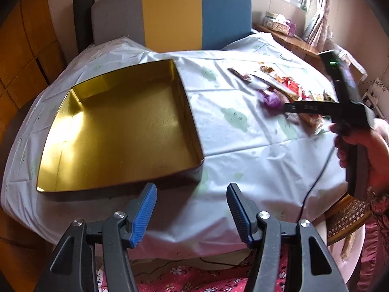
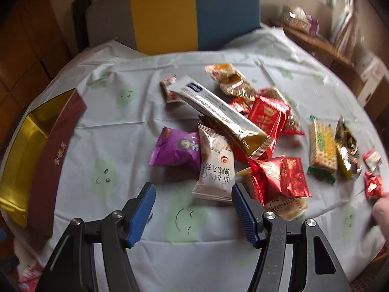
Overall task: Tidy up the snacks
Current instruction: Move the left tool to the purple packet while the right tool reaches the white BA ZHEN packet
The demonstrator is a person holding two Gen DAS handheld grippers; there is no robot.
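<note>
An empty gold-lined tin box (image 1: 116, 131) with dark red outer walls sits on the left of the table; it also shows in the right wrist view (image 2: 56, 155). My left gripper (image 1: 190, 213) is open and empty near the box's front right corner. A pile of snack packets lies to the right: a purple packet (image 2: 176, 149), a white packet (image 2: 215, 170), a long white-and-gold packet (image 2: 218, 114), red packets (image 2: 279, 177) and a green-edged cracker packet (image 2: 322, 146). My right gripper (image 2: 193, 214) is open and empty, just in front of the white packet.
A white tablecloth (image 1: 243, 146) with green cloud prints covers the round table. A grey, yellow and blue chair back (image 1: 172, 12) stands behind it. A wooden shelf (image 1: 289, 39) runs along the right wall. A black cable (image 1: 313, 189) hangs off the table's front right edge.
</note>
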